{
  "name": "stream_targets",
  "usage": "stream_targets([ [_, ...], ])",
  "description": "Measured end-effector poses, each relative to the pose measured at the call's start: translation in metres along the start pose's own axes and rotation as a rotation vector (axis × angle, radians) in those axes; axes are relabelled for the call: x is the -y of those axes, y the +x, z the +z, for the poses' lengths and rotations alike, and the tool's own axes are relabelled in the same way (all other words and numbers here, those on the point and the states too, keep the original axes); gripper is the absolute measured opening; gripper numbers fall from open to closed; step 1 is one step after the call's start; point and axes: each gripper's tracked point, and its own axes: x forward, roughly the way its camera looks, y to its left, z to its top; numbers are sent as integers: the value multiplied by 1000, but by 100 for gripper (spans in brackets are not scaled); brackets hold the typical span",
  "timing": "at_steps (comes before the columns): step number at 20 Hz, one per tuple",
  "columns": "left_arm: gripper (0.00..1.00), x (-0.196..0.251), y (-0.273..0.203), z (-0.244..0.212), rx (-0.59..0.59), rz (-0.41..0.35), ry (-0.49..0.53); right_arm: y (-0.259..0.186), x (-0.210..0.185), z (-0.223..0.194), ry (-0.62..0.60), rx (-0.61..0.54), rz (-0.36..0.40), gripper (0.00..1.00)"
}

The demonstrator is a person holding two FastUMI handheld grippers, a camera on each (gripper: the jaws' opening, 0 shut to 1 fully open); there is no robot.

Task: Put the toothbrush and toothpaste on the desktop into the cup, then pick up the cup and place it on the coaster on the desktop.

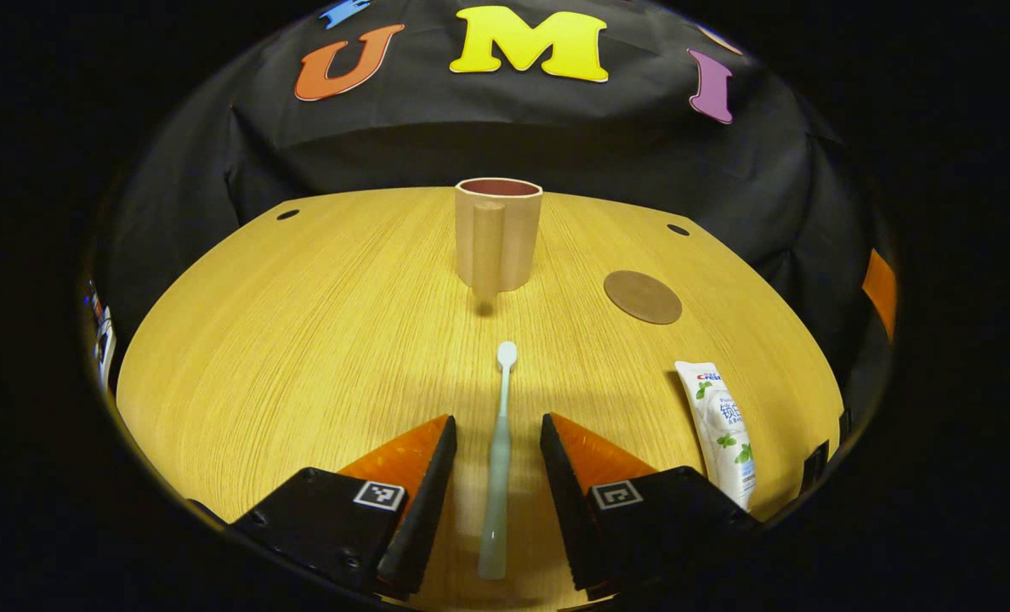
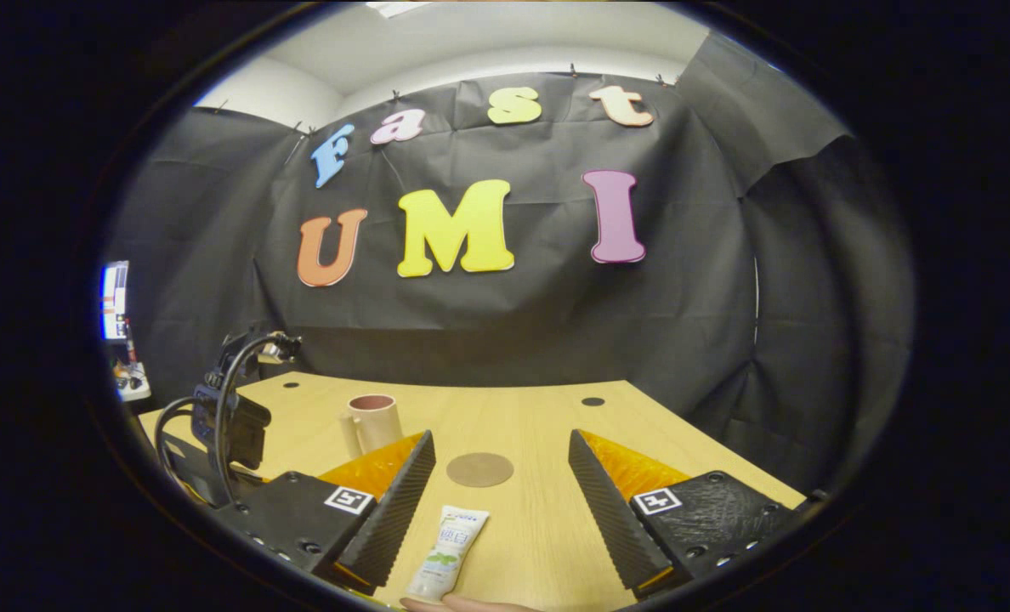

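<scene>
Both grippers, left gripper [image 1: 498, 442] and right gripper [image 2: 498, 472], gape released: smooth slim toothbrush [image 1: 499, 450] between left's fingers, soft toothpaste tube [image 2: 450, 548] on grainy wooden desk [image 1: 301, 340].

Partly legible brand print "Crest" at the top of the toothpaste tube [image 1: 720, 429].

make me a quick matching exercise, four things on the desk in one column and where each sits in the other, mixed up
Things:
1. toothbrush
2. toothpaste
3. cup
4. coaster

Places, as the left gripper view shows them:
A. upright at the far middle of the desk
B. flat, right of the cup
C. lying between the open left gripper fingers
D. lying near the desk's right edge

Pairs: 1-C, 2-D, 3-A, 4-B
</scene>
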Motion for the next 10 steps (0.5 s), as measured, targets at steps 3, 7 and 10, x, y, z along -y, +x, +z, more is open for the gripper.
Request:
stream_targets([
  [3, 42, -8, 1, 0, -6, 40, 22, 3, -1, -3, -5, -8, -1, 95],
  [7, 20, -13, 2, 1, -9, 44, 32, 2, -6, -10, -8, -29, 10, 95],
  [10, 15, -15, 4, 3, -2, 44, 29, 3, -11, -21, -19, -56, 14, 95],
])
